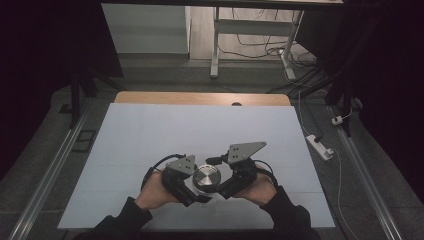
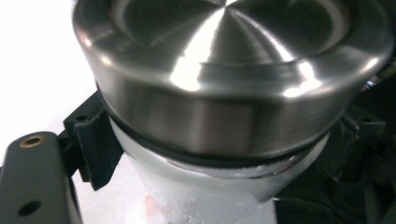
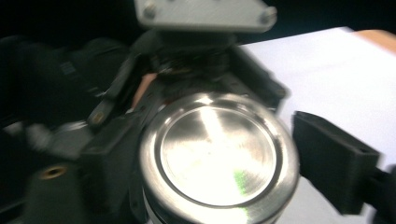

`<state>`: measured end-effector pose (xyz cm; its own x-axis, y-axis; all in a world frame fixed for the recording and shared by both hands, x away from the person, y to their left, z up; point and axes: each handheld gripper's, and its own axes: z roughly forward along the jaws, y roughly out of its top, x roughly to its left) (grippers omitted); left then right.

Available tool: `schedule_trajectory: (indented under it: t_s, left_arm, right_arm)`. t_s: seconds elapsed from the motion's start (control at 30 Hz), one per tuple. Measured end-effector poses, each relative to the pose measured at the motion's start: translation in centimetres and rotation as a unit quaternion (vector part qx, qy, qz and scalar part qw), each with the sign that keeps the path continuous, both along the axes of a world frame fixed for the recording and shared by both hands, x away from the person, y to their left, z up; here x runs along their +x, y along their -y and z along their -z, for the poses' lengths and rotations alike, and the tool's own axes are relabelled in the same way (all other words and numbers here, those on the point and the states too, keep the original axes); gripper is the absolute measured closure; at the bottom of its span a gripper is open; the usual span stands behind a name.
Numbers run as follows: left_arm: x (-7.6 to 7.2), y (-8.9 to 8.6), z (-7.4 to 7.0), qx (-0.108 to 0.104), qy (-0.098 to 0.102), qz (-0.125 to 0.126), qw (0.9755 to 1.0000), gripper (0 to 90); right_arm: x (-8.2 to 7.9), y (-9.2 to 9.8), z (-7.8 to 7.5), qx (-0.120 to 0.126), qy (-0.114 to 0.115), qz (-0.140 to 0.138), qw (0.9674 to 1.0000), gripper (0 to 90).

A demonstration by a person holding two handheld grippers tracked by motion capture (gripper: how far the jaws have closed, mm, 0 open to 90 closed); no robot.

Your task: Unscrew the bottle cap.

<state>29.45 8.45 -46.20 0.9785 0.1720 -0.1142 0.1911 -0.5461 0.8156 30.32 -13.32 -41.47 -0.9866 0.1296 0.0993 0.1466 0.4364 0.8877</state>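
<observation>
With the steel lid (image 1: 206, 176) still seated, the left tool (image 1: 192, 192) clamps the jar body (image 2: 205, 196) at lower centre while the right tool (image 1: 225, 187) straddles the lid, grip indeterminate.

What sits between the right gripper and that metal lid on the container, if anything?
Nothing visible. In the right gripper view the jaws flank the metal lid with no object in the gaps. The left gripper grips the container body below the lid, on the white table.

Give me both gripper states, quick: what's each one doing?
Left gripper: shut on the glass body below the steel lid.
Right gripper: fingers straddle the lid; contact cannot be told.
</observation>
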Motion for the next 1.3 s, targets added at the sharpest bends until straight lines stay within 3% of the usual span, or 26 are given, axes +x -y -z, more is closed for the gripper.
schedule_trajectory:
  t_s: [0.07, 0.13, 0.3, 0.43, 0.57, 0.73, 0.9, 1.07, 1.3]
  left_arm:
    - [0.2, -0.1, 0.1, -0.003, -0.006, -0.035, 0.9994, 15.1]
    - [0.3, -0.2, 0.1, -0.004, -0.006, -0.062, 0.9980, 15.1]
    - [0.1, 0.2, -0.1, 0.005, -0.002, -0.102, 0.9947, 15.1]
    - [-0.2, 0.5, -0.3, 0.007, 0.002, -0.112, 0.9937, 15.1]
    - [-0.3, 0.5, -0.3, 0.010, 0.003, -0.092, 0.9957, 15.1]
    - [-0.2, 0.2, -0.5, -0.004, -0.002, -0.029, 0.9996, 15.1]
    - [-0.4, 0.4, -0.2, 0.009, 0.002, 0.029, 0.9995, 15.1]
    - [-0.3, 0.5, -0.1, 0.003, 0.001, 0.023, 0.9997, 15.1]
    - [-0.1, 0.3, 0.1, 0.006, 0.000, 0.004, 1.0000, 15.1]
  right_arm:
    - [-0.1, -0.1, -0.3, -0.006, 0.013, 0.037, 0.9992, 10.7]
    - [-0.3, -0.3, -0.3, -0.008, 0.016, 0.083, 0.9964, 10.1]
    - [-0.5, -1.1, 0.3, 0.001, -0.005, 0.147, 0.9892, 12.0]
    - [-0.6, -1.4, 0.8, 0.002, -0.009, 0.159, 0.9873, 18.7]
    - [-0.7, -1.3, 0.4, -0.013, 0.005, 0.142, 0.9898, 19.1]
    - [-0.2, -0.5, 0.1, -0.003, -0.014, 0.064, 0.9979, 19.2]
    - [0.1, 0.1, -0.2, 0.012, -0.018, 0.001, 0.9998, 19.8]
    - [0.2, 0.4, -0.3, 0.015, -0.020, -0.007, 0.9997, 19.9]
    - [0.3, 0.3, -0.1, 0.023, -0.019, 0.009, 0.9995, 19.9]
